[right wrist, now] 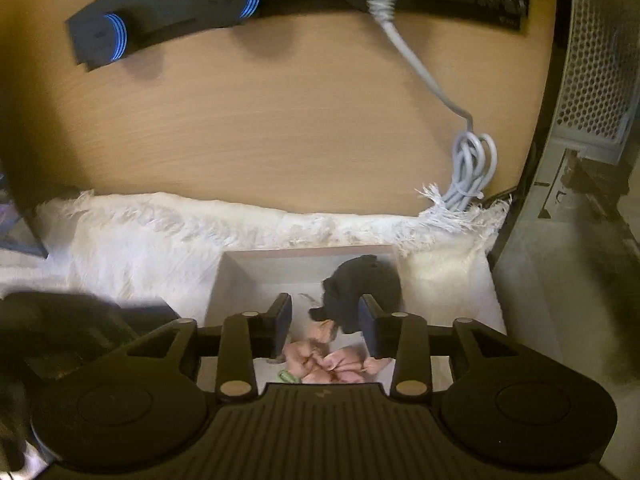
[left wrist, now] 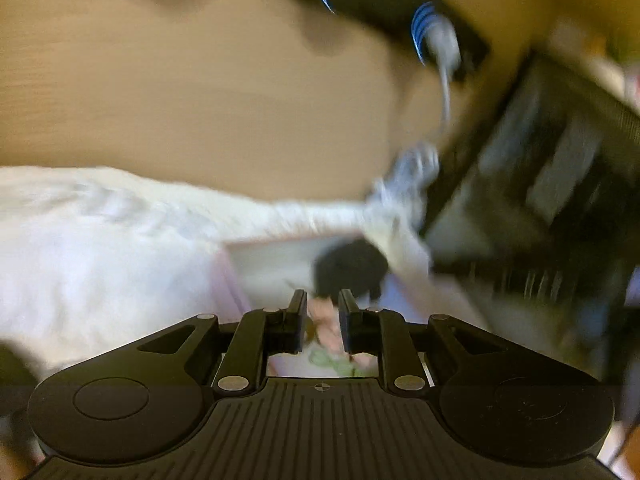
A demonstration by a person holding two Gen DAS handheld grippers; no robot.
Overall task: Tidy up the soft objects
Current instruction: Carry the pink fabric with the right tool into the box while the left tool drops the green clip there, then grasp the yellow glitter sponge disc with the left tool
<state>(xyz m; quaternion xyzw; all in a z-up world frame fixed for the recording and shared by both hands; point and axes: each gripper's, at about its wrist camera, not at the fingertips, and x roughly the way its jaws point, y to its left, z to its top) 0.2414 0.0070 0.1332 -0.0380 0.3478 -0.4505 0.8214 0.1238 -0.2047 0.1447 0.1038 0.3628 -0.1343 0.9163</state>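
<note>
A white box (right wrist: 304, 258) sits on a white fringed cloth (right wrist: 140, 240). Inside lie a black soft item (right wrist: 362, 284) and pink soft items (right wrist: 324, 362) with a bit of green (right wrist: 289, 377). My right gripper (right wrist: 325, 322) is open, hovering over the box with nothing between its fingers. In the blurred left wrist view the left gripper (left wrist: 323, 320) is over the same box (left wrist: 276, 254), jaws partly open with a narrow gap; the pink item (left wrist: 326, 326) shows through the gap and the black item (left wrist: 348, 272) lies beyond. I cannot tell if it touches them.
The cloth lies on a wooden desk (right wrist: 280, 120). A black bar with blue rings (right wrist: 160, 12) and a white plug with a coiled cable (right wrist: 468, 168) lie at the back. A perforated grey case (right wrist: 592, 60) stands to the right. A dark object (right wrist: 60, 328) lies at the left.
</note>
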